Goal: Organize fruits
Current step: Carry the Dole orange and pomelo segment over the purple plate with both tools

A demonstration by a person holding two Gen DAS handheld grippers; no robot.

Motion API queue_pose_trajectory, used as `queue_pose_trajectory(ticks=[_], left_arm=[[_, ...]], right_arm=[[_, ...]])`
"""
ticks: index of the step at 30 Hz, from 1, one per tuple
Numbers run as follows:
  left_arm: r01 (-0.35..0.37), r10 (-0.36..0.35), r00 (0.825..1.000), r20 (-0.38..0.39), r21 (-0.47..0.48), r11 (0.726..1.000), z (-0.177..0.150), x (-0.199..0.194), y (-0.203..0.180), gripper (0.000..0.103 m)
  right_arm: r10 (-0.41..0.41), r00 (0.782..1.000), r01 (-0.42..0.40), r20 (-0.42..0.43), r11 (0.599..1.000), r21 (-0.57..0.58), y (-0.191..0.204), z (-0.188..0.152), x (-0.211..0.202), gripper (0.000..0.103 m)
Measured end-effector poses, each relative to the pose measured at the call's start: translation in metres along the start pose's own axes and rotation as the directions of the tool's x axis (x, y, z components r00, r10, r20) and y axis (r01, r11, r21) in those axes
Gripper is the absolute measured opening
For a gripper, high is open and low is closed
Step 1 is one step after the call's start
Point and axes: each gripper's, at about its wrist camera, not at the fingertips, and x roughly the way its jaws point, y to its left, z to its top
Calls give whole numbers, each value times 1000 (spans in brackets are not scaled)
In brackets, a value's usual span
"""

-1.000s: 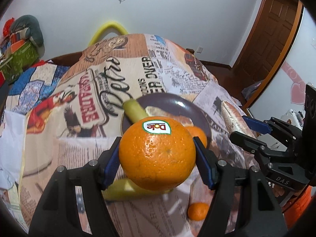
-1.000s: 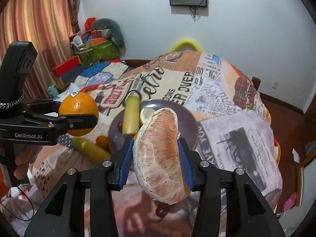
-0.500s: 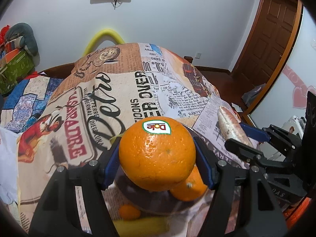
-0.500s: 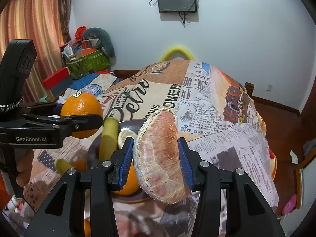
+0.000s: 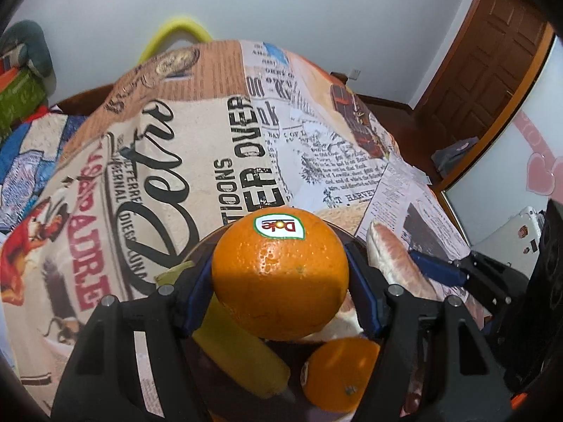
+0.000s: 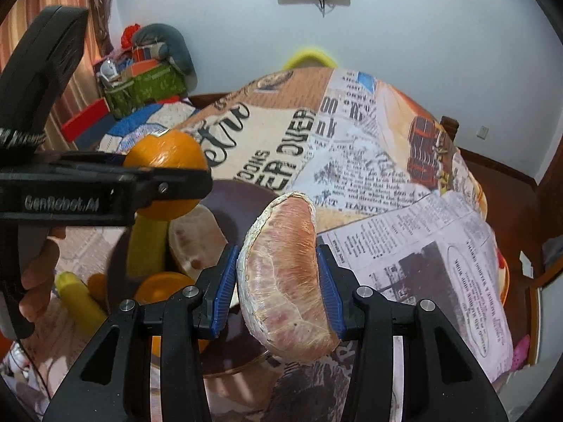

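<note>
My left gripper (image 5: 279,283) is shut on a large orange (image 5: 279,277) with a Dole sticker and holds it above the dark plate (image 6: 242,200); it also shows in the right wrist view (image 6: 165,176). My right gripper (image 6: 278,281) is shut on a peeled pomelo wedge (image 6: 285,281) and holds it over the plate's right edge. The wedge shows in the left wrist view (image 5: 397,263). On the plate lie a yellow banana (image 5: 239,348), a second orange (image 5: 339,372) and a pale pomelo piece (image 6: 193,239).
The table wears a newspaper-print cloth (image 5: 176,147). A second banana (image 6: 79,299) and a small orange (image 6: 96,283) lie on the cloth left of the plate. A yellow chair back (image 5: 176,35) stands behind the table. Boxes and cushions (image 6: 147,66) are piled at far left.
Both grippers have moved forward and lower over the plate, each still holding its fruit. The plate's contents now sit right under the left gripper.
</note>
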Motion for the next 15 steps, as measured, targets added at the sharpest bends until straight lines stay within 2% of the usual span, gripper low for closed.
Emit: queue_pose_trajectory(ticks=[5, 15], left_arm=[[-16, 17, 1000, -25, 25, 1000, 3, 16, -4, 68], [14, -12, 994, -106, 13, 1000, 9, 48, -10, 68]], right_arm=[[6, 1000, -6, -23, 1000, -4, -2, -2, 10, 42], [16, 998, -17, -64, 1000, -17, -4, -6, 25, 42]])
